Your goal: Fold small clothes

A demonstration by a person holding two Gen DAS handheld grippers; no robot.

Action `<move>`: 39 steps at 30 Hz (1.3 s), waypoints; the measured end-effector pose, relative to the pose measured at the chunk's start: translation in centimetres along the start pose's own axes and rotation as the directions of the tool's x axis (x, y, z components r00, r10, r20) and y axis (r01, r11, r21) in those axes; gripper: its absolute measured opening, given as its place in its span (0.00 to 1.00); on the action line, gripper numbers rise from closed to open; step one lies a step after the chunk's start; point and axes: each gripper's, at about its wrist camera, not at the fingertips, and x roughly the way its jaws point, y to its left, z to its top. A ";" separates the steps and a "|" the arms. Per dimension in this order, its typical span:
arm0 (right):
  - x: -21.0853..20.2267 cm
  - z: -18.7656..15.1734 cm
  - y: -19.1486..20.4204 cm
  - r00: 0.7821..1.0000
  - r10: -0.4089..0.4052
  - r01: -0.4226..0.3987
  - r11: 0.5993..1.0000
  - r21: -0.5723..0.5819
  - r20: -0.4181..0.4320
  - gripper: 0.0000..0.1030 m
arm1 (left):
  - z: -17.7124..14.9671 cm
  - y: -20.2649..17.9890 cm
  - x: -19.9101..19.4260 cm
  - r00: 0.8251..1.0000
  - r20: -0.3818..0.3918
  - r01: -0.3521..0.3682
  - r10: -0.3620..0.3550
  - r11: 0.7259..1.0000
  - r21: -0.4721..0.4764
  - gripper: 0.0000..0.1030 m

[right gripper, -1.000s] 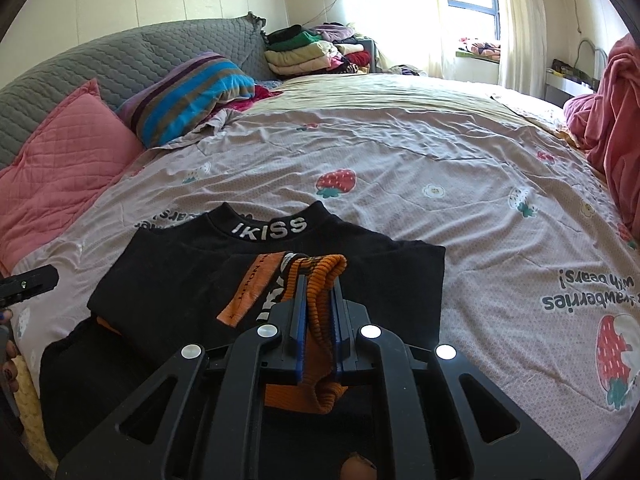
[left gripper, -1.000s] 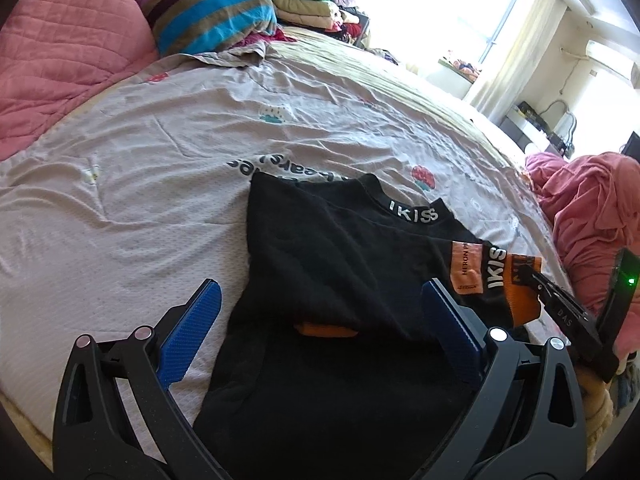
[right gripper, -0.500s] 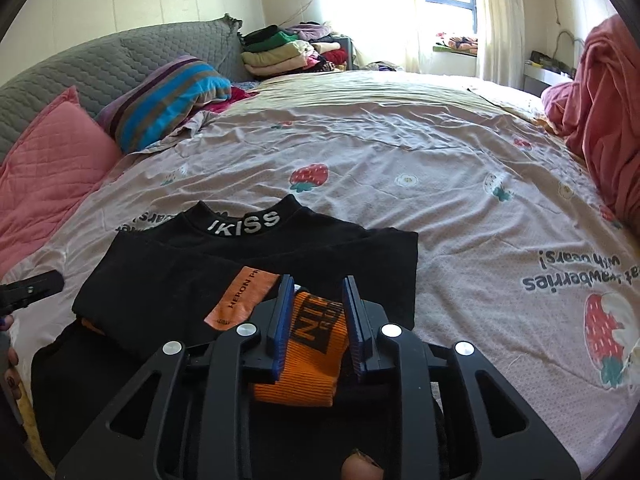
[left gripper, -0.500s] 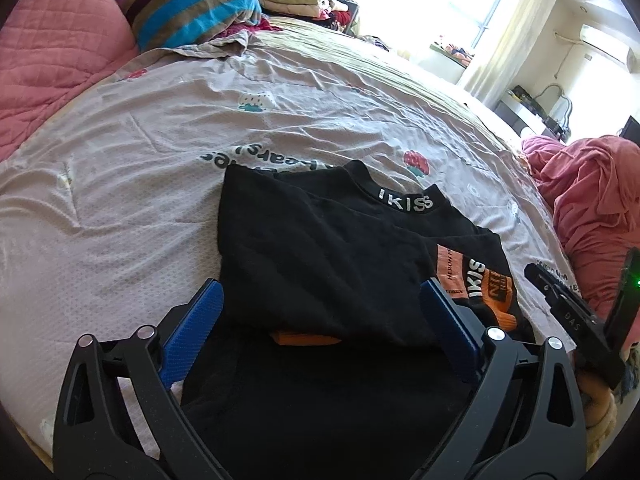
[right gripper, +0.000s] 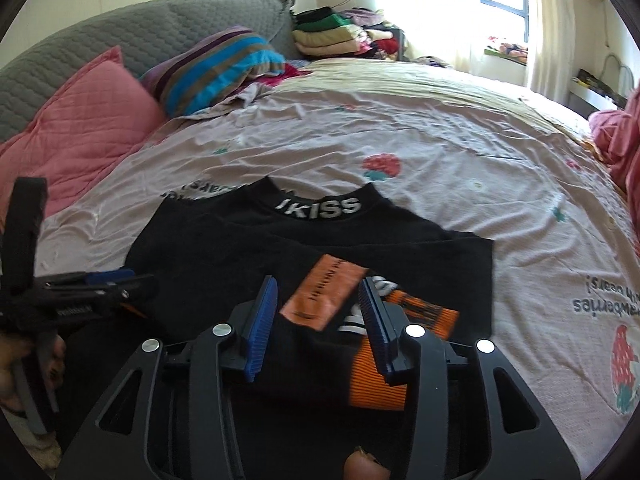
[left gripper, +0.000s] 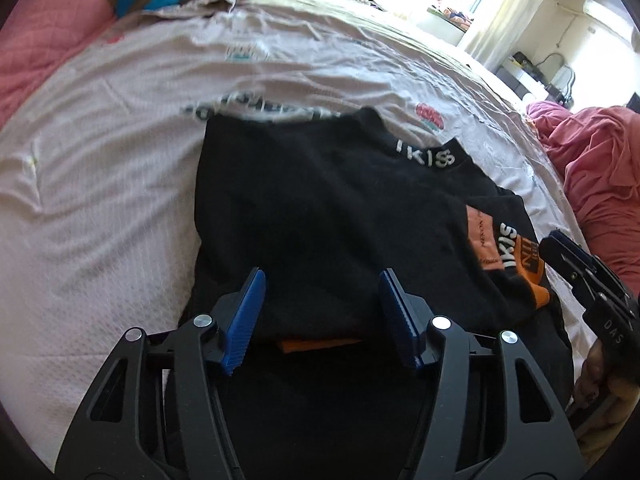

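Lying flat on the near part of the bed: one black knit top (right gripper: 304, 264), sleeves folded across its body, neckband lettered in white toward the pillows, hem toward both grippers, so its long axis runs straight ahead of them. Soft ribbed knit, matte; orange striped cuff (right gripper: 380, 376) and an orange patch (right gripper: 324, 298) on the right-hand sleeve; a second orange edge (left gripper: 316, 344) peeks from under the left fold.

Left gripper (left gripper: 322, 316): directly over the lower left fold, blue ridged pads apart, jaws just now narrowing, cloth beneath but not pinched. Nearer the hem.

Right gripper (right gripper: 316, 316): above the patch and cuff, jaws just now parting, nothing clamped.

Bedsheet (right gripper: 460, 152): pale mauve, strawberry print, lightly creased. Beyond: pink quilted pillow (right gripper: 80, 120), striped pillow (right gripper: 224, 68), grey quilted headboard, stack of folded clothes (right gripper: 332, 32), pink blanket (left gripper: 600, 168) at the right edge.
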 end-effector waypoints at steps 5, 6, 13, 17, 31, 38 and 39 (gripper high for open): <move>2.4 0.0 1.3 0.997 0.024 -0.025 1.000 -0.007 -0.073 0.42 | -0.3 0.2 0.0 1.000 0.006 0.013 -0.013 1.000 0.016 0.50; 2.9 -0.1 1.5 0.995 0.026 -0.027 1.000 -0.012 -0.094 0.42 | -0.2 0.2 0.1 1.000 0.007 0.016 -0.016 1.000 0.018 0.50; 5.7 -1.9 0.8 0.976 -0.039 0.037 0.999 -0.011 -0.214 0.43 | 0.0 0.5 0.2 0.999 -0.012 0.048 -0.048 0.999 0.020 0.50; 5.7 -2.1 1.0 0.976 -0.069 0.073 0.997 0.012 -0.208 0.45 | 0.1 0.7 0.3 0.998 -0.024 0.065 -0.064 0.998 0.020 0.50; 5.1 -1.8 1.5 0.975 -0.099 0.103 0.995 0.010 -0.201 0.46 | -0.3 0.4 0.0 0.998 -0.006 0.061 -0.061 0.997 0.036 0.51; 3.4 -2.1 1.3 0.983 -0.076 0.083 0.996 0.038 -0.168 0.50 | -0.9 0.0 -1.4 0.999 0.022 0.040 -0.041 0.998 0.039 0.54; 3.1 -2.1 1.2 0.984 -0.075 0.082 0.996 0.040 -0.161 0.59 | -0.9 -0.1 -1.6 0.999 0.027 0.038 -0.039 0.999 0.038 0.55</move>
